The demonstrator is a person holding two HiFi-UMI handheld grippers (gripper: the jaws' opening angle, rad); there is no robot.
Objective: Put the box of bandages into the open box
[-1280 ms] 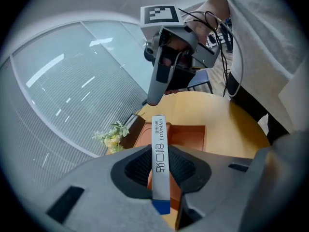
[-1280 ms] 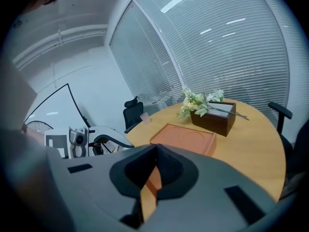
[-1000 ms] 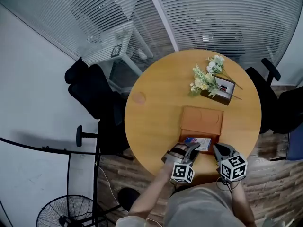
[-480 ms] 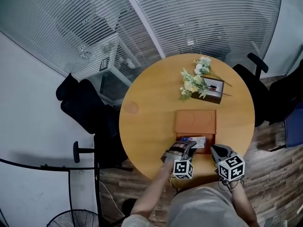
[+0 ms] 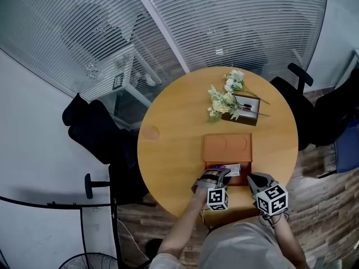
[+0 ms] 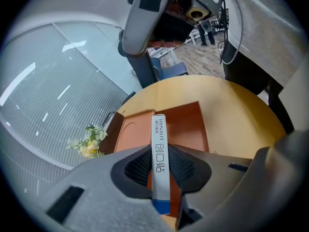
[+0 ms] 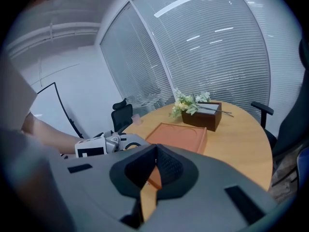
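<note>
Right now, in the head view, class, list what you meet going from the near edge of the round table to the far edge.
White-and-blue bandage box, flat orange lid of the open box, dark brown box with pale flowers.

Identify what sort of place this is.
Probably an office meeting room: a round wooden table, window-like glass walls covered by blinds, and black swivel chairs around the table.
</note>
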